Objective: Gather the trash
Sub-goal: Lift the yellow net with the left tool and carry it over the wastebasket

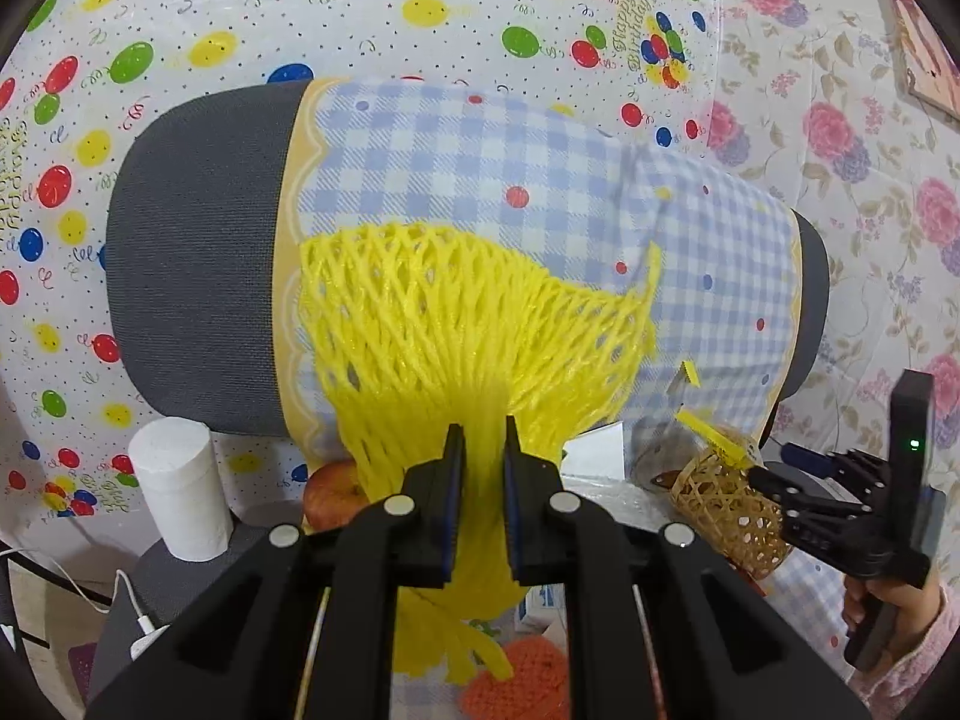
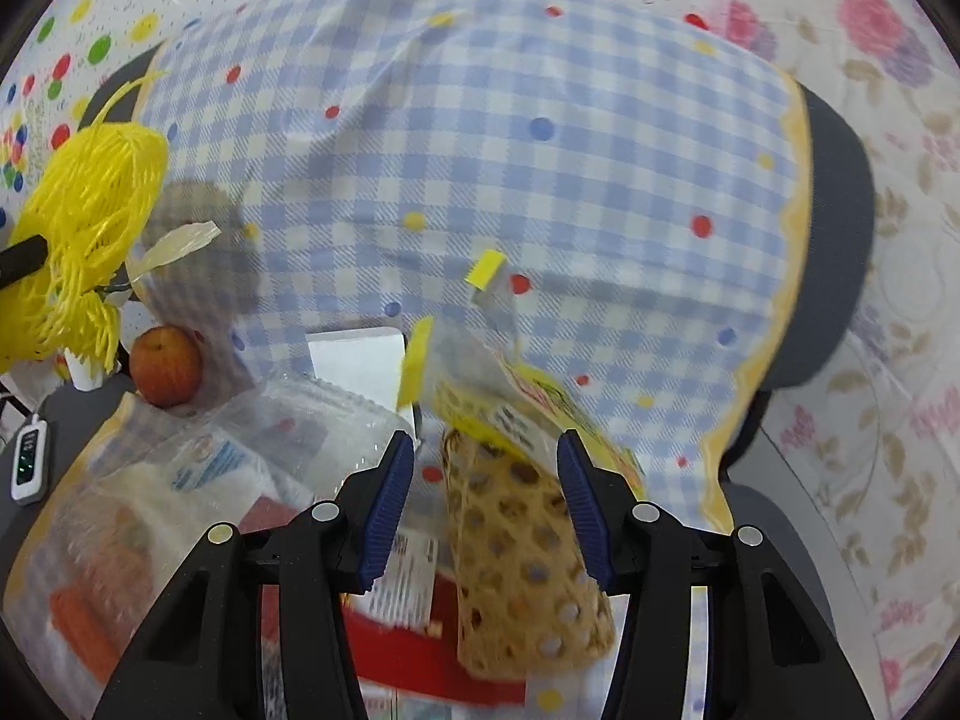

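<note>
My left gripper (image 1: pixel 485 438) is shut on a yellow foam fruit net (image 1: pixel 456 312) and holds it up in front of a chair back. The net also shows at the left of the right wrist view (image 2: pixel 84 228). My right gripper (image 2: pixel 486 468) is open, its blue pads on either side of a woven bamboo basket (image 2: pixel 522 564) that has a yellow wrapper (image 2: pixel 510 414) sticking out of its top. The pads do not touch the basket. In the left wrist view the basket (image 1: pixel 720 510) and the right gripper (image 1: pixel 762 474) are at lower right.
A grey chair (image 1: pixel 198 258) is draped with a blue checked cloth (image 1: pixel 480 162). On the seat lie an apple (image 2: pixel 165 366), a toilet roll (image 1: pixel 180 486), clear plastic packaging (image 2: pixel 240 456), an orange knitted piece (image 1: pixel 522 684) and a red box (image 2: pixel 432 648). A white charger (image 2: pixel 29 462) is at the left.
</note>
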The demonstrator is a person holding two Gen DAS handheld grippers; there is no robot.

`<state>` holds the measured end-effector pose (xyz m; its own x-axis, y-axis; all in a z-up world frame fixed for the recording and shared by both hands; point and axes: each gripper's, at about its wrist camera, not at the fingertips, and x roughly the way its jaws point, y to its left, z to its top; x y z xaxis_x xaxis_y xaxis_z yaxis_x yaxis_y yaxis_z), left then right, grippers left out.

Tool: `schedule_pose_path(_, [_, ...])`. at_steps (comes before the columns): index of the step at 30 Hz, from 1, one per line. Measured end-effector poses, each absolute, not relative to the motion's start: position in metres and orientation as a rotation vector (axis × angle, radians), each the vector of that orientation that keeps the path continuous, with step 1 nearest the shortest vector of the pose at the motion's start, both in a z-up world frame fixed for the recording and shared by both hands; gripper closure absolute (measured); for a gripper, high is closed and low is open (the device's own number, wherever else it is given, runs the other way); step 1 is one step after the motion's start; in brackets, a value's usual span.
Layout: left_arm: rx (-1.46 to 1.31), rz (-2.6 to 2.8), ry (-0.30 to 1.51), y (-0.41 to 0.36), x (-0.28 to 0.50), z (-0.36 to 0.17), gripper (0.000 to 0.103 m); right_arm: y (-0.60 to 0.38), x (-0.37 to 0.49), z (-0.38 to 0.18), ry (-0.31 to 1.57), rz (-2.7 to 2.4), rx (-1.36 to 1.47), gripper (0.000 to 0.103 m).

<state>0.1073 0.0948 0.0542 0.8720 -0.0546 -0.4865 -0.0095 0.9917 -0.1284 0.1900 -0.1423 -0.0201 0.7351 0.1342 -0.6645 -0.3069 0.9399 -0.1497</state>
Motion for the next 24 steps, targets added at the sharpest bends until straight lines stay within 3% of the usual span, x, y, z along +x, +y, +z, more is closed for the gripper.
schedule_pose_path(6, [-0.136,-0.038,0.524,0.093,0.118,0.048,0.093,-0.114,0.213,-0.026,0.692,0.239,-0.398,0.047])
schedule_pose_path(8, [-0.141,-0.048,0.528,0.092,0.12,0.047,0.093,-0.112,0.217,-0.025,0.676,0.222,-0.416,0.055])
schedule_pose_path(9, [-0.141,-0.052,0.53,0.092,0.121,0.046,0.093,-0.113,0.218,-0.023,0.662,0.21,-0.418,0.068])
schedule_pose_path(10, [-0.141,-0.056,0.531,0.09,0.121,0.046,0.093,-0.117,0.218,-0.018,0.644,0.196,-0.408,0.073])
schedule_pose_path(14, [-0.136,-0.094,0.524,0.078,0.115,0.052,0.093,-0.15,0.209,0.008,0.583,0.141,-0.312,0.085])
schedule_pose_path(15, [-0.135,-0.104,0.521,0.073,0.113,0.054,0.093,-0.166,0.203,0.018,0.561,0.115,-0.276,0.095])
schedule_pose_path(24, [-0.117,-0.29,0.437,-0.001,0.066,0.088,0.093,-0.268,0.105,0.086,0.443,0.033,-0.065,0.096])
